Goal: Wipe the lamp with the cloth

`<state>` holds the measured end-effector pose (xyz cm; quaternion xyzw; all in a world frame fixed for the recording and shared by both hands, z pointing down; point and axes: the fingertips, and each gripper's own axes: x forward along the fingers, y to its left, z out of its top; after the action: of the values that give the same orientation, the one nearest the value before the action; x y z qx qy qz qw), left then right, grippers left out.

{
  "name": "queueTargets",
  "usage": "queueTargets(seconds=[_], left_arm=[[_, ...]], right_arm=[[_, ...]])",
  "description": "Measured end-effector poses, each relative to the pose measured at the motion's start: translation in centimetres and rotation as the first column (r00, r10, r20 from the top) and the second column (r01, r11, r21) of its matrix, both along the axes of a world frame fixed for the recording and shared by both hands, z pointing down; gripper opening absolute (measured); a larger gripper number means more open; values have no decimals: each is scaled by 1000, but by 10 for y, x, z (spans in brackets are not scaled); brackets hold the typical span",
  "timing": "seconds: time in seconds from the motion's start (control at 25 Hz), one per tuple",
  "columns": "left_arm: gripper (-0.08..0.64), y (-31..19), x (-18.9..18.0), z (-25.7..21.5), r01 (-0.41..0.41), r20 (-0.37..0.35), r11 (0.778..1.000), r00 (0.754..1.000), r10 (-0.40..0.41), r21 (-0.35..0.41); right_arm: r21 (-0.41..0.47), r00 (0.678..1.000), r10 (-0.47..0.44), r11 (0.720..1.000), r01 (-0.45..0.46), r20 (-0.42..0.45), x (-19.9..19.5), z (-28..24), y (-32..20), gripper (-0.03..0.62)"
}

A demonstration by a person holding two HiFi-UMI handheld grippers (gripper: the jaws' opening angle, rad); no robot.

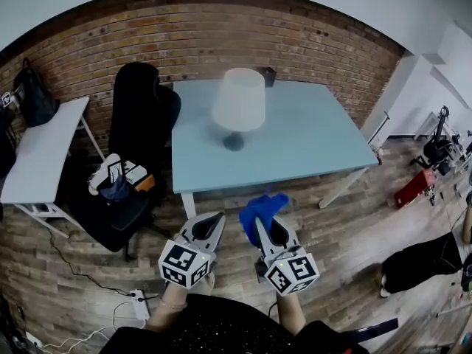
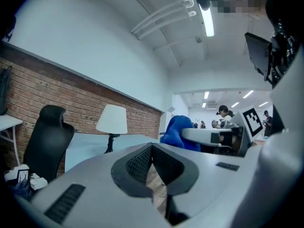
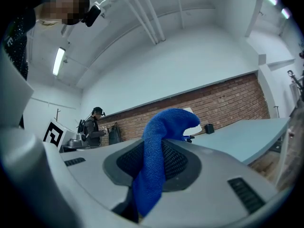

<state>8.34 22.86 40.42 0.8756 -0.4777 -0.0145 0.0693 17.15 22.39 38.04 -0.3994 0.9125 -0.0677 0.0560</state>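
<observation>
The lamp (image 1: 238, 99) has a white shade and a dark base, and stands upright on the pale blue table (image 1: 310, 142), toward its far side. In the left gripper view the lamp (image 2: 112, 120) is ahead and to the left. Both grippers hover in front of the table's near edge, above the floor. My right gripper (image 1: 264, 227) is shut on a blue cloth (image 1: 259, 208), which drapes over its jaws (image 3: 156, 151). My left gripper (image 1: 214, 223) is shut with nothing in it (image 2: 152, 148). The cloth (image 2: 178, 128) also shows to its right.
A black office chair (image 1: 144, 109) stands at the table's left end. Left of it are a white side table (image 1: 44, 150) and a seat with small items (image 1: 118, 179). A power strip (image 1: 139, 301) lies on the wooden floor. A person (image 3: 96, 125) stands far off.
</observation>
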Motion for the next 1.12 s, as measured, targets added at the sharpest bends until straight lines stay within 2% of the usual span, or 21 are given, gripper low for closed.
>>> queueTargets(seconds=[0.36, 0.68, 0.8, 0.92, 1.12], left_arm=[[9, -137, -40, -12, -51, 41, 999, 998, 51, -15], [9, -248, -68, -3, -103, 62, 994, 993, 105, -36], [9, -275, -73, 0, -131, 51, 990, 990, 133, -47], [9, -290, -70, -3, -164, 35, 985, 986, 166, -51], [9, -309, -73, -30, -153, -7, 988, 988, 153, -3]], right_arm=[[-40, 999, 38, 998, -38, -18, -39, 0, -125, 89], [-42, 991, 130, 990, -131, -23, -54, 4, -222, 89], [-60, 988, 155, 986, -156, -19, -55, 10, -242, 89], [-67, 990, 140, 988, -141, -28, -62, 11, -254, 89], [15, 995, 96, 995, -96, -8, -72, -37, -274, 89]])
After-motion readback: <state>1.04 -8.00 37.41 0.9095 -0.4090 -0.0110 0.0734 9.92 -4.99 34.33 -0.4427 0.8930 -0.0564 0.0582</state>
